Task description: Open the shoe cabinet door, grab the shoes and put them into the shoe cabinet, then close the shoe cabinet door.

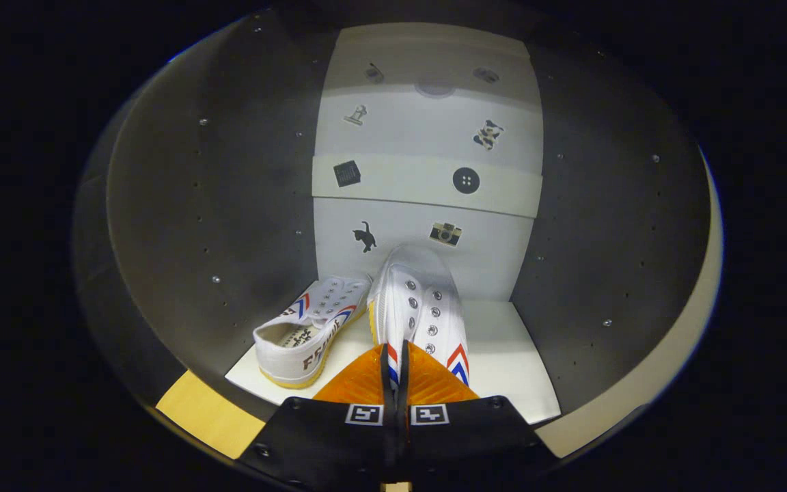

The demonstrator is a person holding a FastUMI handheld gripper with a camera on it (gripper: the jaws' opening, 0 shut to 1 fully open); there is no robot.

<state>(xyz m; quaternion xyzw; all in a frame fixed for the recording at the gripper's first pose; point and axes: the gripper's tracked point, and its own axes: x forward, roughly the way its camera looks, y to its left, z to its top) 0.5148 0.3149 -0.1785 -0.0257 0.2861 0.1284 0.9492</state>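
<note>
Gripper view. Item: gripper [394, 372], fingers closed almost together, pinching the heel edge of the right shoe [417, 307]; held by the rim, probably so the sole can be set flat. Item: right shoe, toe toward the back wall, on the cabinet floor [503, 348]. Item: left shoe [311, 331], already stowed just beside it, angled. Item: shoe cabinet [229, 225], door open. Item: back panel [427, 184] bearing small picture stickers.

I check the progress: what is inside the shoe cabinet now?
One white shoe lies on the cabinet floor. The gripper, shut on the second shoe, covers its heel.
</note>
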